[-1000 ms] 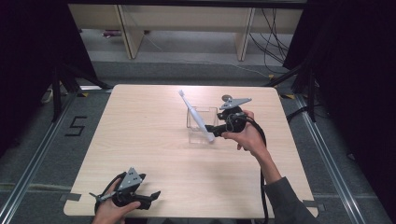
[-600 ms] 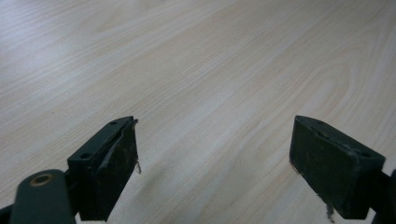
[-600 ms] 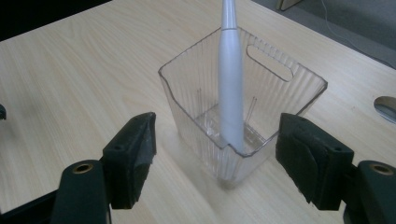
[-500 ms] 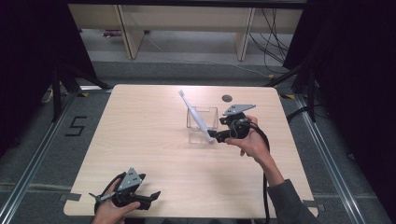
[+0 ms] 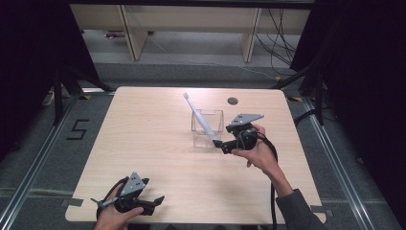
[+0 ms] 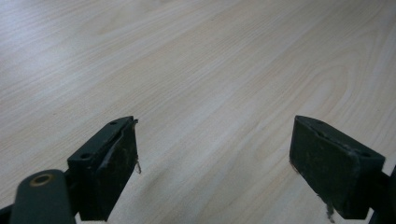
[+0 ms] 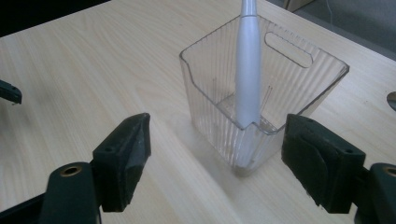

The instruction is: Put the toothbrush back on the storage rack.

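Toothbrush [image 7: 246,70] stands tilted in clear holder [image 7: 280,88] near table's [image 5: 158,139] far edge; placing looks done. Right gripper [image 7: 217,158] jaws wide, empty, just beside holder; next, withdraw. Left gripper [image 6: 215,172] wide, empty, near corner.

Right tool [image 7: 215,158]: jaws spread wide, nothing between them, low over the pale wood bench [image 7: 93,70]. Just ahead, a clear ribbed plastic container [image 7: 289,88] stands on the bench, slot handle in its far wall. A white toothbrush handle [image 7: 246,70] stands inside, leaning against the notch in the near rim; top out of frame.
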Tool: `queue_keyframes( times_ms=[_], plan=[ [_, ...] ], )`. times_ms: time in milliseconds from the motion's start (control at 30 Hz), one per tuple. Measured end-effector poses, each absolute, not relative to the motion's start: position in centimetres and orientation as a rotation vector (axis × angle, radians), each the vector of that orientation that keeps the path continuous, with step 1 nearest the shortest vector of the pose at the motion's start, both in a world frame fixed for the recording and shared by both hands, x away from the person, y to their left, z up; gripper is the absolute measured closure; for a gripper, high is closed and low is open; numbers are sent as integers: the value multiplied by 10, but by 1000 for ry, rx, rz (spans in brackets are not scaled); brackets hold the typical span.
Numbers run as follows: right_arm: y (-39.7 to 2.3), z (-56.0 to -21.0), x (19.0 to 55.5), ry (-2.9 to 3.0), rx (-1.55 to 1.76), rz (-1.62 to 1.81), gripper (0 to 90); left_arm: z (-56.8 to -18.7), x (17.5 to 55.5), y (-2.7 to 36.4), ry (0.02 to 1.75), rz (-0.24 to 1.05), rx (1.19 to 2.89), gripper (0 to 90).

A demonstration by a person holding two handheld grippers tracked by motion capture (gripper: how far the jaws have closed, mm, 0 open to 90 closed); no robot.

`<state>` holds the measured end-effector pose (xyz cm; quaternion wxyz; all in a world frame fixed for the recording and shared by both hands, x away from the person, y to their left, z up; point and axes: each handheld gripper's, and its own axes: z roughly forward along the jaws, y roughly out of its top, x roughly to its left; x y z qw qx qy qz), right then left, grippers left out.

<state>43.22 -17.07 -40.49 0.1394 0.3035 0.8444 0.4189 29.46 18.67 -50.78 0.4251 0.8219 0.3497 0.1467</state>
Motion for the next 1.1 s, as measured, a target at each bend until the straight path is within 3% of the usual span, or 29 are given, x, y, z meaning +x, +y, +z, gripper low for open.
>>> queue_keyframes(
  times_ms=[1100],
  plan=[
    [-206, -440, 395, 2397, 990, 1266, 206, -508, 294, 186, 878, 359, 2059, 149]
  ],
)
